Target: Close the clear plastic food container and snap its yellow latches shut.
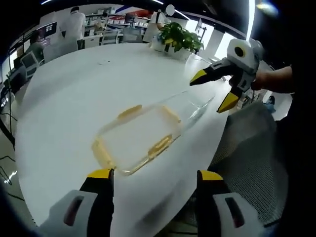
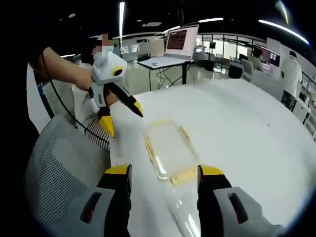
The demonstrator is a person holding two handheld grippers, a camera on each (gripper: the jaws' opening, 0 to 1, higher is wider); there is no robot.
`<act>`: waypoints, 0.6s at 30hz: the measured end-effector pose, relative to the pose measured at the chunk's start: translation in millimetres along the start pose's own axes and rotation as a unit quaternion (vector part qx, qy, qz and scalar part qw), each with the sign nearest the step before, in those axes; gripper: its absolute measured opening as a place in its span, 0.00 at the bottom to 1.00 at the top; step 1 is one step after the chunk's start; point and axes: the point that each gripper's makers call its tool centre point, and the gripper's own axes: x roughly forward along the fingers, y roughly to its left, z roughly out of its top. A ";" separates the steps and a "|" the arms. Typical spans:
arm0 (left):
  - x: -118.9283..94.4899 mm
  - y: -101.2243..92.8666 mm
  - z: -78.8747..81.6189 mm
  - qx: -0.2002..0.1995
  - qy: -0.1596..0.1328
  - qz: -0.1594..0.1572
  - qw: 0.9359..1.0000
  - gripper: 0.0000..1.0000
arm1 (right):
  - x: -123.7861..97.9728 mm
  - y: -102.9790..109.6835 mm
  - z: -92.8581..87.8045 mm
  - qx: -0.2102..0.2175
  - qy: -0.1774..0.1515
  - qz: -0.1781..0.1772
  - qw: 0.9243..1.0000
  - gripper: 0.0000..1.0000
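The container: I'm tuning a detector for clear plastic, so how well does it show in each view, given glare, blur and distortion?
Left gripper view: the container is faint against the white table, mostly its yellow latches read; its lid is nearly invisible; fisheye bends the table edge. Right gripper view: container rim catches a bright glint, the latches look soft, and ceiling lights flare.

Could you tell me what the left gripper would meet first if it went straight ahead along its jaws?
Most likely the clear container on the white table: its near yellow-latched end lies just ahead of the open left gripper. Depth is uncertain.
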 end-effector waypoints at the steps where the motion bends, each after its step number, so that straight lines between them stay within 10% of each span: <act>1: 0.1 2.0 -1.1 0.005 0.006 0.001 1.000 0.63 | 1.1 -0.9 0.2 -0.002 0.001 -0.001 1.000 0.50; 18: 16.3 29.1 2.5 0.080 0.074 -0.019 0.994 0.60 | 24.0 -13.7 -9.0 -0.040 0.055 0.005 0.998 0.48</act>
